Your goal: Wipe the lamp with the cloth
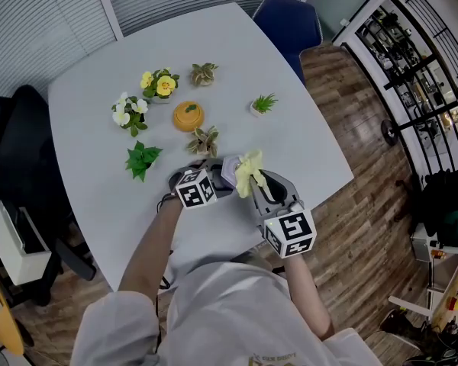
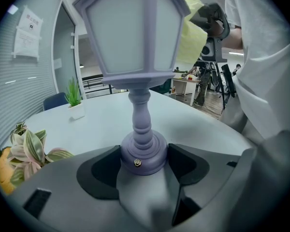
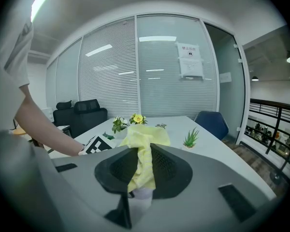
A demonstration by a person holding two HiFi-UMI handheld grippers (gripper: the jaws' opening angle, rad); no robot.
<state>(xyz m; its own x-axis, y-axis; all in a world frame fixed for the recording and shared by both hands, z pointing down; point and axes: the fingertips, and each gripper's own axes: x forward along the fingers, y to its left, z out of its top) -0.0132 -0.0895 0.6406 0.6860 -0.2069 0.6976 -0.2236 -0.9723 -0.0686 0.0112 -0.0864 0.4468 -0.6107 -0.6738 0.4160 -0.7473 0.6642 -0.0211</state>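
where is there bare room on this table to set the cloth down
Bare table lies right of the spiky plant, out to the edge, and along the far side beyond the yellow flowers. The left strip past the white flowers is free too. Crowded: the middle, around the orange ornament, and by the lamp.

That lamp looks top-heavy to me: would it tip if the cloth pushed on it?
Probably, if unheld: the lamp has a wide lantern on a thin stem and small base. The left tongs grip that base, so it should stay steady. It looks rigid, likely light.
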